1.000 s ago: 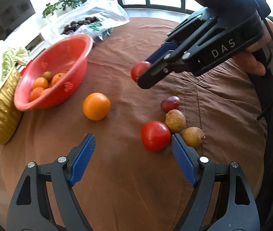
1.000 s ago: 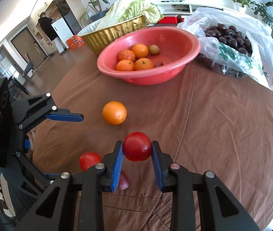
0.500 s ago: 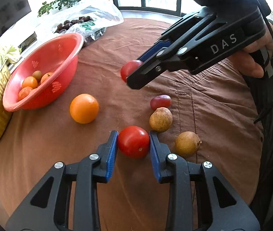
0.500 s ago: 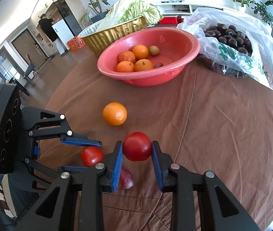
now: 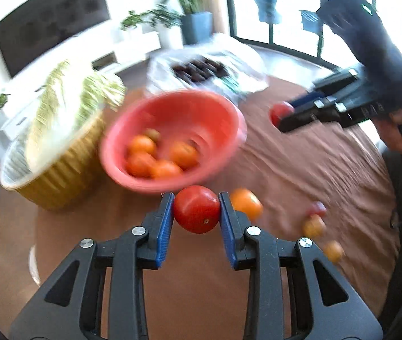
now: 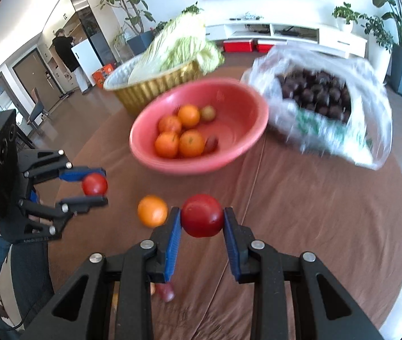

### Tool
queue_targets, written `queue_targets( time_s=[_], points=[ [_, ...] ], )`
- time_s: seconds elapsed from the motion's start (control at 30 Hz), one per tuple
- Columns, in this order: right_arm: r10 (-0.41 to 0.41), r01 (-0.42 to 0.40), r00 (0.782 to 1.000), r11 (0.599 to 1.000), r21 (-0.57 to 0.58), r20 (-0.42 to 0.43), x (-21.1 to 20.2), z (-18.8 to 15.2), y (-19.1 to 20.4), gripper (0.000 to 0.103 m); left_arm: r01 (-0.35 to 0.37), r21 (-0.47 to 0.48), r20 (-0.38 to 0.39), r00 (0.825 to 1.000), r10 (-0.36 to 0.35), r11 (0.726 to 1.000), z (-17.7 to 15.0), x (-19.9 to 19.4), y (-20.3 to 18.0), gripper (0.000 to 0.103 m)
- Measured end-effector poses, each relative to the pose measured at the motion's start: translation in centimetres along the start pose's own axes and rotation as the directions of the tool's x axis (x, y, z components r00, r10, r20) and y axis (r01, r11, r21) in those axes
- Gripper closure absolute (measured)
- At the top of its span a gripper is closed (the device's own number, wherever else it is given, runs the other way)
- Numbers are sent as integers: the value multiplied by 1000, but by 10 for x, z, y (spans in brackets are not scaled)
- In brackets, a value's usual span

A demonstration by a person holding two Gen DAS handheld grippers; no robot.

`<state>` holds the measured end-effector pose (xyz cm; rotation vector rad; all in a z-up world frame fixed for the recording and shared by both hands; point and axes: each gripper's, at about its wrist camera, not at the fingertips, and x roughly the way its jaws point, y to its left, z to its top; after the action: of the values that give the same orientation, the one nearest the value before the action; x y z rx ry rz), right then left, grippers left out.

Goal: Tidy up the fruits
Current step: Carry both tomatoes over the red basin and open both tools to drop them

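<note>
My left gripper (image 5: 196,212) is shut on a red tomato (image 5: 196,209) and holds it above the brown table, just short of the red bowl (image 5: 217,113). My right gripper (image 6: 202,218) is shut on a second red tomato (image 6: 202,215), also lifted and facing the red bowl (image 6: 246,96). The bowl holds several oranges (image 6: 191,143). A loose orange (image 6: 152,210) lies on the cloth in front of the bowl. The left gripper (image 6: 94,184) shows at the left of the right wrist view, the right gripper (image 5: 281,114) at the upper right of the left wrist view.
A gold basin with a cabbage (image 6: 155,85) stands behind the bowl. A plastic bag of dark fruits (image 6: 319,96) lies to its right. A purple fruit (image 5: 317,208) and two brown fruits (image 5: 314,225) lie on the brown cloth at the right in the left wrist view.
My left gripper closed on the tomato, lifted it off the cloth and swung toward the red bowl. My right gripper moved nearer the bowl with its tomato.
</note>
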<state>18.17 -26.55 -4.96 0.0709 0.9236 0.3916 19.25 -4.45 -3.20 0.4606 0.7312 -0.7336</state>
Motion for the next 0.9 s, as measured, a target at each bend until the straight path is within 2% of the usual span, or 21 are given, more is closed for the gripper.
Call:
queue_targets(
  time_s=[0.13, 0.37, 0.5, 0.73, 0.77, 0.8, 0.87, 0.9],
  points=[
    [-35, 36, 999, 999, -35, 17, 9, 29, -1, 71, -44, -18, -13, 999, 44, 999, 28, 19, 18, 74],
    [-77, 77, 997, 990, -116, 0, 41, 63, 5, 71, -43, -22, -72, 997, 41, 999, 44, 59, 28, 74],
    [-119, 113, 993, 981, -160, -28, 61, 68, 6, 71, -44, -20, -93, 995, 42, 999, 44, 76, 28, 74],
    [-147, 135, 987, 976, -171, -60, 79, 66, 0, 71, -64, -28, -122, 991, 60, 998, 47, 100, 33, 72],
    [-152, 139, 986, 974, -177, -63, 80, 67, 1, 71, -72, -27, -126, 990, 68, 997, 47, 101, 33, 67],
    [-156, 143, 986, 973, -181, -65, 81, 67, 1, 71, -83, -25, -130, 988, 79, 996, 46, 102, 34, 50],
    [-159, 144, 985, 972, -186, -68, 82, 68, 2, 71, -98, -35, -106, 990, 94, 995, 45, 100, 37, 35],
    [-158, 142, 985, 972, -189, -69, 82, 68, 2, 70, -92, -44, -103, 991, 87, 995, 44, 98, 39, 34]
  ],
)
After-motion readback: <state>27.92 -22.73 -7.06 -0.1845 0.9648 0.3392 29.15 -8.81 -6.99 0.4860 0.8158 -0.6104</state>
